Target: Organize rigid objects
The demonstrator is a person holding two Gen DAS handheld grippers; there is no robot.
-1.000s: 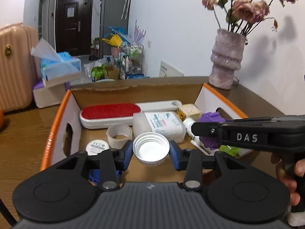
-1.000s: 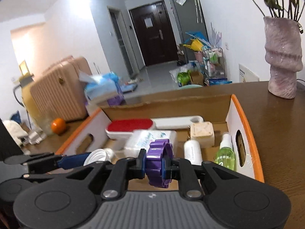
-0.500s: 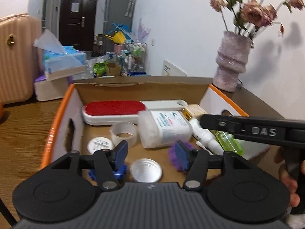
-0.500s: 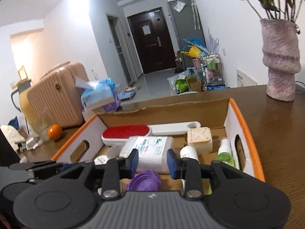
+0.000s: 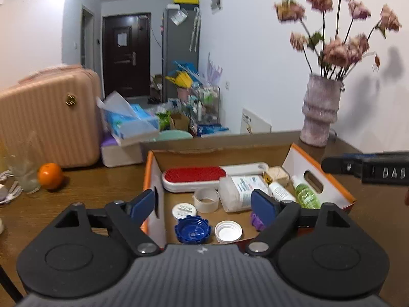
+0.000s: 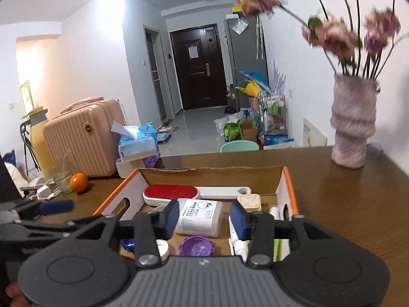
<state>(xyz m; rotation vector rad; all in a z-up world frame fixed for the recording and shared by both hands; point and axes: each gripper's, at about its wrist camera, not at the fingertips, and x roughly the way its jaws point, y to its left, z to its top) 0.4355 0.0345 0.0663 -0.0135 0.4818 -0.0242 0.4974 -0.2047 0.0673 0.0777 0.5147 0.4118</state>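
An orange-edged cardboard box [image 5: 329,179] [image 6: 290,176] sits on the wooden table. In it lie a white lid [image 5: 228,231], a blue lid [image 5: 192,232], a purple lid [image 6: 196,245] [image 5: 255,221], a red lint brush [image 5: 194,175] [image 6: 170,192], a wipes pack [image 5: 241,188] [image 6: 200,215], a tape roll [image 5: 206,199], a small white jar [image 5: 184,211], a green spray bottle [image 5: 305,195] and a beige square case [image 6: 249,201]. My left gripper [image 5: 204,203] is open and empty above the box's near edge. My right gripper [image 6: 204,216] is open and empty above the purple lid.
A pink vase of dried flowers [image 5: 320,112] [image 6: 352,125] stands at the table's back right. An orange [image 5: 50,175] and a glass [image 5: 24,176] sit at the left. A pink suitcase [image 5: 48,117] and tissue packs [image 5: 130,125] stand behind the table.
My left gripper let go of the white lid and my right let go of the purple lid; both lids now lie in the box. Both grippers opened, pulled back and rose.
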